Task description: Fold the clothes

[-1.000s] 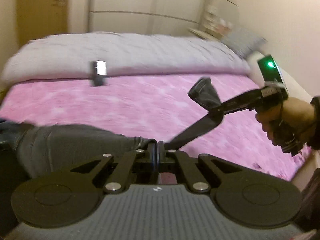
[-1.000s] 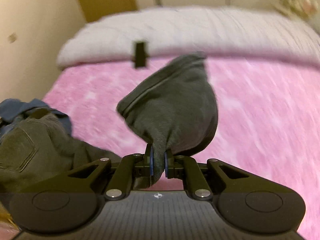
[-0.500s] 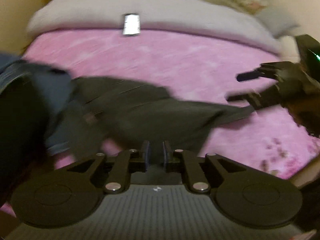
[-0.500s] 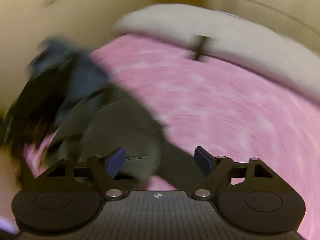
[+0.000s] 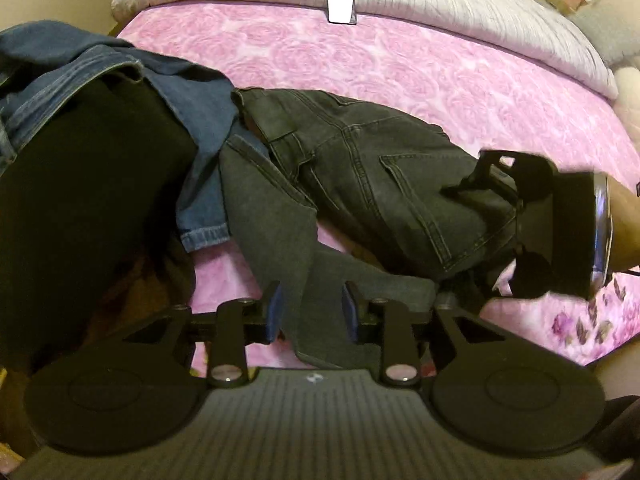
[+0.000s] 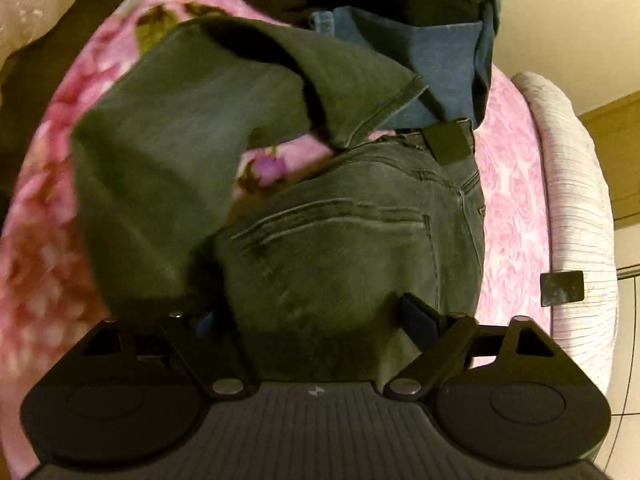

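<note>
Lying on pink bedspread (image 5: 420, 68) — grey jeans (image 5: 360, 160), blue denim (image 5: 200, 112) overlapping

A bed fills the room, spread with a pink rose-patterned blanket (image 5: 400, 64). A pale grey ribbed duvet (image 5: 440, 4) lies bunched along its far edge, and a small dark rectangular object (image 5: 341, 2) rests where the two meet. Cream walls (image 6: 560, 12) rise behind, with a wooden door (image 6: 616, 160) beside them. The light is dim and warm.

bare pink blanket (image 5: 400, 64) lies open beyond the grey jeans (image 5: 360, 160); blue denim pile (image 5: 80, 76) crowds the left.
</note>
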{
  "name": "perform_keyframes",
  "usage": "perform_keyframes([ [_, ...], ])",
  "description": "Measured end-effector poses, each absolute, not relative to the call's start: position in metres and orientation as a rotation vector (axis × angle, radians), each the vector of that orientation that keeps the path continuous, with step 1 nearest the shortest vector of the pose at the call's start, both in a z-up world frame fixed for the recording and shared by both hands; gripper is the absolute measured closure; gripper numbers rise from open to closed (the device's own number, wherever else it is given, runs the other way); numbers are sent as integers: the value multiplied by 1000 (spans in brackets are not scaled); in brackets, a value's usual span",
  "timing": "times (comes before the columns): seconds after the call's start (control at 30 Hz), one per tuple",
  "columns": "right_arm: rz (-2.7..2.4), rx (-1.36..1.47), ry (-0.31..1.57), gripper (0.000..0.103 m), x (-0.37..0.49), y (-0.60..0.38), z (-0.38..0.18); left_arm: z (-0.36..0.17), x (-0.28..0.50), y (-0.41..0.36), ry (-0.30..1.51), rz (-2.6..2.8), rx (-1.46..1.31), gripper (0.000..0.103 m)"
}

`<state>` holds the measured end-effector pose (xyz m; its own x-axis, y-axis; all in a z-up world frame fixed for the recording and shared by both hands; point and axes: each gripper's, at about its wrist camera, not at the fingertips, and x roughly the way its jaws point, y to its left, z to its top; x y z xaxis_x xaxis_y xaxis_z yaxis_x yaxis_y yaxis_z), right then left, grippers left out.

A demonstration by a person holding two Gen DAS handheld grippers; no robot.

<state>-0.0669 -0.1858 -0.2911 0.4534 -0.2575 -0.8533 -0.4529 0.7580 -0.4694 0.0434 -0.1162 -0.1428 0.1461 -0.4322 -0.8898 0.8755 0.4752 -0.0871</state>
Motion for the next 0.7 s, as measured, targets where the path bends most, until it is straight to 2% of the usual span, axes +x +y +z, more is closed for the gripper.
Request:
perform_keyframes([
  [0.03, 104, -682, 1104, 66, -61, -196, -283, -140, 46, -118, 1027, -1010, 520, 71],
  [0.07, 64, -614, 1076, 81, -58, -206, -269, -137, 49, -120, 1015, -1013, 521, 68],
  [0.1, 25, -547, 1046, 83, -56, -215, -255, -134, 51, -122, 1002, -1016, 521, 66],
  [0.17, -57, -435, 971, 91, -56, -233, -217, -128, 62, -131, 974, -1025, 516, 53],
  [0.27, -191, -213, 855, 93, -69, -269, -151, -123, 74, -150, 924, -1052, 505, 36],
  [0.4, -344, 185, 689, 94, -102, -329, -73, -125, 83, -192, 858, -1123, 514, 32],
  [0.47, -391, 328, 619, 93, -120, -350, -43, -132, 87, -215, 826, -1163, 520, 20],
  [0.57, -436, 425, 555, 93, -143, -365, -10, -143, 99, -249, 801, -1215, 489, 10],
  [0.7, -479, 484, 503, 93, -172, -366, 22, -160, 127, -292, 823, -1265, 383, 8],
])
